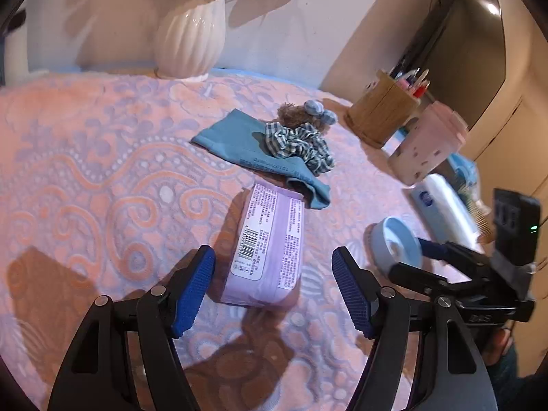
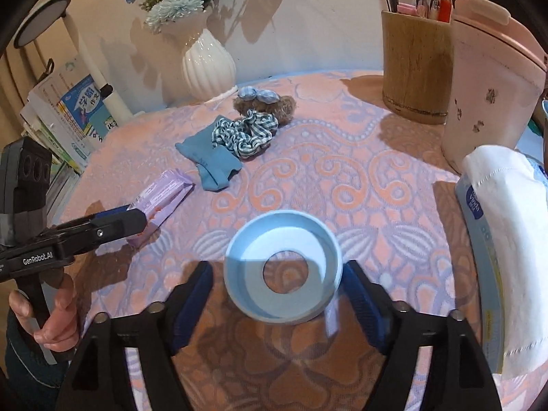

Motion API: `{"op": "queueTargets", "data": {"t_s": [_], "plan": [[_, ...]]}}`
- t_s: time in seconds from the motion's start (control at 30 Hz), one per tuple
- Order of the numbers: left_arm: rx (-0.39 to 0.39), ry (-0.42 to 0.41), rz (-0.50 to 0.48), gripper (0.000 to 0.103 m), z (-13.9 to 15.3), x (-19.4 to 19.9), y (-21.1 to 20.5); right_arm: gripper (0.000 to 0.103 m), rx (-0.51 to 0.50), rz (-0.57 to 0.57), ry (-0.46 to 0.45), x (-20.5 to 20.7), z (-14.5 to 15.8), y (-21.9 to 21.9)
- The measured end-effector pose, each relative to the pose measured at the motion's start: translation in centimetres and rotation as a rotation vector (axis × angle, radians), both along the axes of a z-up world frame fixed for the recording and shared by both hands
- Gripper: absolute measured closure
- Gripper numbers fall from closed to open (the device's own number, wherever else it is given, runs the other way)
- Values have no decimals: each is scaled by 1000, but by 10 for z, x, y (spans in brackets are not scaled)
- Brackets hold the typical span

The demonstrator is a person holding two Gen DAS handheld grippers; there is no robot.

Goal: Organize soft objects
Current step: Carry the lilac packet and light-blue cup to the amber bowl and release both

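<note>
A purple tissue pack [image 1: 270, 239] lies on the pink patterned cloth [image 1: 102, 171] between the fingers of my left gripper [image 1: 274, 274], which is open with gaps on both sides. Beyond it lie a teal sock [image 1: 233, 140], a checked scrunchie [image 1: 301, 144] and a brown fuzzy hair tie [image 1: 301, 113]. My right gripper [image 2: 278, 267] stands open around a light blue ring [image 2: 284, 311] resting on the cloth, with a clear gap at the left pad. From the right wrist view the pack [image 2: 164, 191], sock [image 2: 212, 161] and scrunchie [image 2: 246, 133] sit at left centre, by the left gripper [image 2: 137, 217].
A white vase [image 2: 209, 65] stands at the back. A wooden pen holder [image 2: 414, 68], a pink cup [image 2: 489, 85] and a blue-and-white tissue pack [image 2: 496, 239] line the right side. Books [image 2: 68, 113] lean at the left edge. A dark monitor [image 1: 462, 51] is behind the pen holder.
</note>
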State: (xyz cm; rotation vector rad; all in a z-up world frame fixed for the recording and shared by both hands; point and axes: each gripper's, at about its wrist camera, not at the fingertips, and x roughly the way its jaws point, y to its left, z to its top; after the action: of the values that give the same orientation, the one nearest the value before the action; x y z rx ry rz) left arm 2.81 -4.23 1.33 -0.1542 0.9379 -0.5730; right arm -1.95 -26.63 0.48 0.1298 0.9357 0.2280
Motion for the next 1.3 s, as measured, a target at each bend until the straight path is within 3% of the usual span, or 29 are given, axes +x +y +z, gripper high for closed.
{"op": "queueTargets", "data": {"t_s": [0.2,0.27,0.33,0.37,0.4,0.47,0.9,1.0,1.17,1.27,1.3], "plan": [[182,-66,23,43,-2,-5,-18,15,-64,12,-3,-1,-2,11],[230,-89,13,55,-2,-7,-24,15,-75,4,-5,-2,-3,11],[245,-108,-13,65,-2,-10,-28,16,-76,0,-10,-3,-2,10],[256,-113,-12,65,-1,-10,-29,20,-84,-7,-14,-3,-1,10],[263,-118,-11,65,-1,-11,-29,31,-98,-19,-15,-4,-1,10],[274,-124,-7,66,-1,-11,-30,36,-128,-30,-19,-3,-1,13],[254,-116,40,66,2,-16,-25,38,-172,21,-164,-27,15,28],[278,-137,46,66,7,-22,-29,38,-137,21,-193,-31,21,23],[193,-158,30,66,27,-40,-36,38,-57,-10,-199,-45,33,7],[185,-203,-11,66,46,-54,-56,38,138,6,-165,-54,47,-16],[183,-223,-30,66,54,-58,-67,38,160,-15,-161,-57,52,-23]]}}
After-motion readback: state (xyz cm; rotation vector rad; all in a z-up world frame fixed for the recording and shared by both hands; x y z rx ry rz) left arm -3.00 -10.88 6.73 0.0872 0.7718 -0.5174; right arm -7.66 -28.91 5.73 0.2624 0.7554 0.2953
